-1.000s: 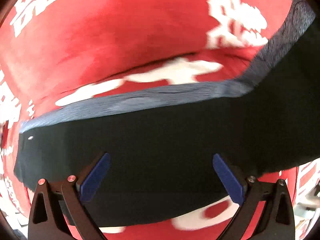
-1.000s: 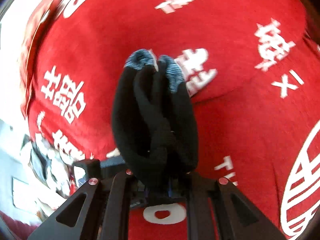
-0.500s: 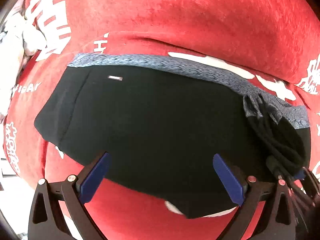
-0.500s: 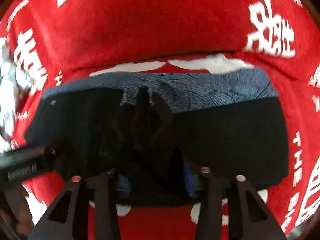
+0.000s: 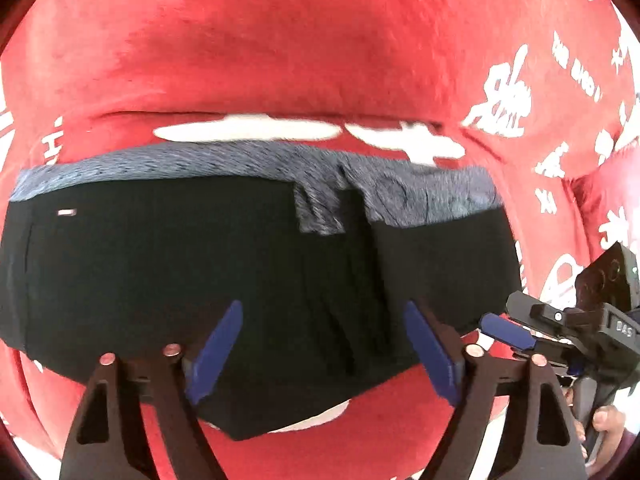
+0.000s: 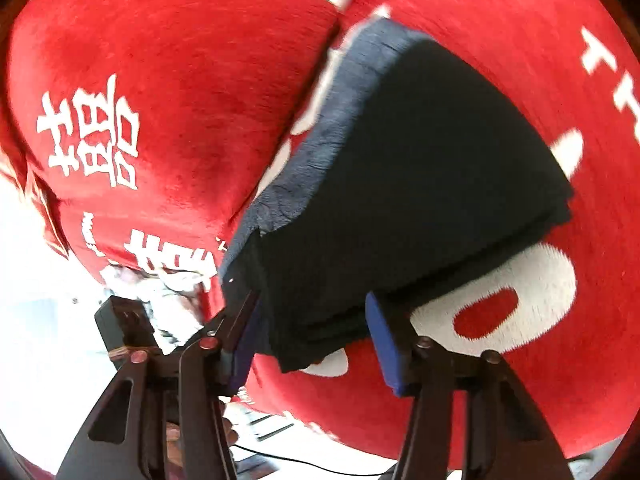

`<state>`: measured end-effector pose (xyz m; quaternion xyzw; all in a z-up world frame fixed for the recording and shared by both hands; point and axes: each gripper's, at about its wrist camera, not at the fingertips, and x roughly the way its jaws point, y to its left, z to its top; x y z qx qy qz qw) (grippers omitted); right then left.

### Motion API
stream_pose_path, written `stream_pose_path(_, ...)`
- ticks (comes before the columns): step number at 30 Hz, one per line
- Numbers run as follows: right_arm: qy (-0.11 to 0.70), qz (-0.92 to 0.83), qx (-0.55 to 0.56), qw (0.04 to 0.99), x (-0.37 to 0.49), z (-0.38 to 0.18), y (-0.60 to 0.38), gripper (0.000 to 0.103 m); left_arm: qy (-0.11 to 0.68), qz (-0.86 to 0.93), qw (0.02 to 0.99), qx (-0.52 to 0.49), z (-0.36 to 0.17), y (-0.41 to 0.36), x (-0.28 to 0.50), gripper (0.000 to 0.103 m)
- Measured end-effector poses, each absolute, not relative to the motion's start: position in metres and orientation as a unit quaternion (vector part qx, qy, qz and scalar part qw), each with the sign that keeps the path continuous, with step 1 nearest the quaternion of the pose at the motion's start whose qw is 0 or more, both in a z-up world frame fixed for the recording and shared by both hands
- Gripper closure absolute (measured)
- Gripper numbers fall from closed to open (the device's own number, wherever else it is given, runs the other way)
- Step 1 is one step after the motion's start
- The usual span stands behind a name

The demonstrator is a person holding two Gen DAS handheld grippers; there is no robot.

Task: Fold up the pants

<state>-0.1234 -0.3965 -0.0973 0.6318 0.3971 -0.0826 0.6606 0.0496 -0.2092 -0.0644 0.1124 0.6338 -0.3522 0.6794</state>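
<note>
We see both the left gripper (image 5: 322, 354) and right gripper (image 6: 314, 336) spread wide, fingers gripping nothing. The folded pants (image 5: 224, 276) lie on the red blanket (image 5: 280, 40); their far layers are hidden.

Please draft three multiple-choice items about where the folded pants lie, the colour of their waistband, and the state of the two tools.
1. Where do the pants lie?
A. on a red blanket with white print
B. in a basket
C. on a bare wooden floor

2. What colour is the waistband?
A. yellow
B. blue-grey
C. white

3. How do the left tool and right tool stand?
A. both shut on the pants
B. one shut, one open
C. both open, gripping nothing

Answers: 1 A, the red blanket surrounds the pants; 2 B, a blue-grey band runs along the far edge; 3 C, the blue pads stand apart in both views.
</note>
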Motion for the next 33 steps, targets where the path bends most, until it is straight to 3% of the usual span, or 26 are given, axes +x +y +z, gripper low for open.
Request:
stream_pose_path(15,0.362,-0.082,0.698,0.612,-0.126,-0.136,-0.385,0.046,0.64,-0.309,0.691,0.134,-0.083,-0.175,0.017,0.019)
stream_pose_path(16,0.357,-0.082,0.702,0.611,-0.124,-0.138,-0.386,0.049,0.644,-0.312,0.686,0.134,-0.087,-0.179,0.014,0.019)
stream_pose_path(18,0.353,-0.087,0.703,0.611,-0.122,-0.14,-0.389,0.073,0.639,-0.314,0.689,0.134,-0.09,-0.188,0.011,0.019)
stream_pose_path(19,0.354,-0.09,0.701,0.613,-0.12,-0.139,-0.391,0.098,0.635,-0.314,0.693,0.137,-0.092,-0.194,0.011,0.019)
stream_pose_path(25,0.362,-0.066,0.668,0.647,-0.107,-0.112,-0.383,0.098,0.622,-0.294,0.713,0.138,-0.084,-0.185,0.02,0.019)
stream_pose_path(33,0.407,-0.074,0.657,0.631,-0.109,-0.142,-0.353,0.098,0.621,-0.257,0.724,0.156,-0.079,-0.153,0.024,0.019)
